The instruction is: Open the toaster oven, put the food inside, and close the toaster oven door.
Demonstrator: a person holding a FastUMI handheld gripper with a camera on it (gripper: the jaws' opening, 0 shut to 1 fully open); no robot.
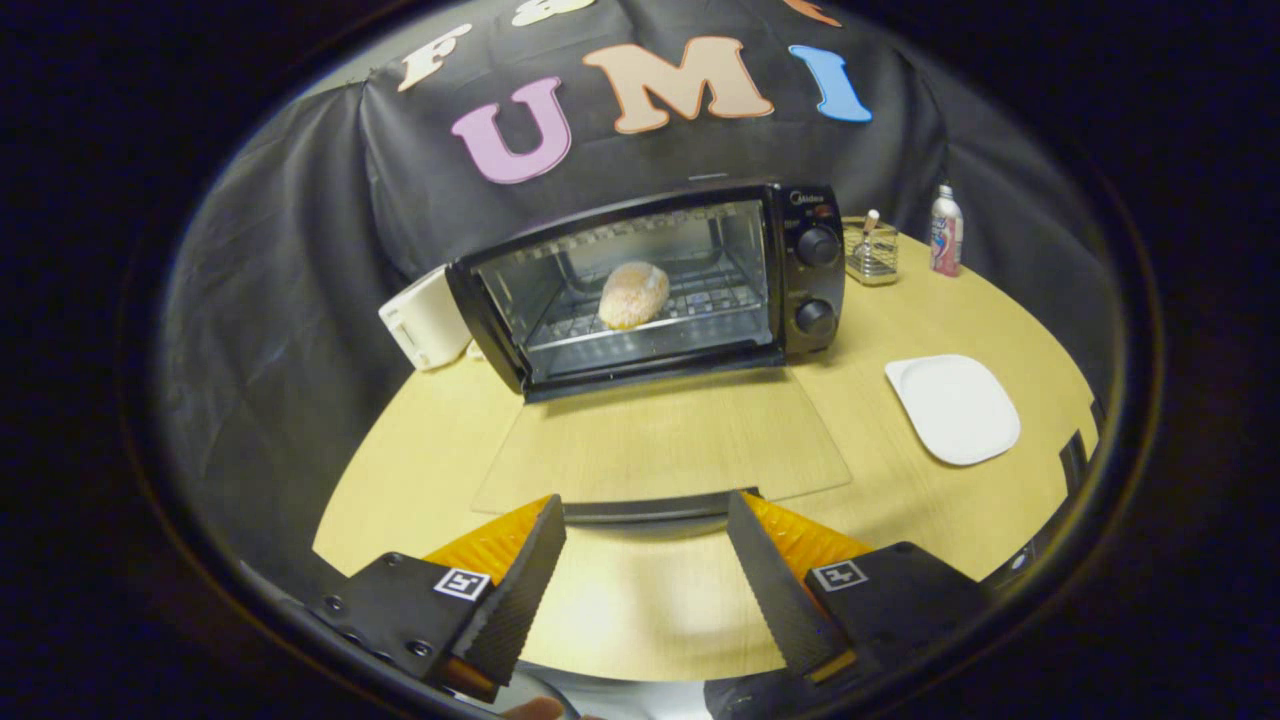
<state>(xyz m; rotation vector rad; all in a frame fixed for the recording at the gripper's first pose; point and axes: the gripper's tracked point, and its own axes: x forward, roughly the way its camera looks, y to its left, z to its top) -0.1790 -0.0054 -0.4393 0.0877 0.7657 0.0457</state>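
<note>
A black toaster oven point(800, 270) stands at the back of the round wooden table. Its glass door point(660, 440) hangs fully down, lying flat toward me, with the dark handle bar point(650, 508) at its near edge. A round bread roll point(633, 295) rests on the wire rack inside the oven. My gripper point(645, 525) is open, held just short of the door handle, which sits between and just ahead of the two fingertips. Nothing is between the fingers.
A white square plate point(952, 408) lies on the table to the right of the door. Behind it stand a small clear holder point(871, 255) and a bottle point(945, 232). A white appliance point(427, 318) sits left of the oven.
</note>
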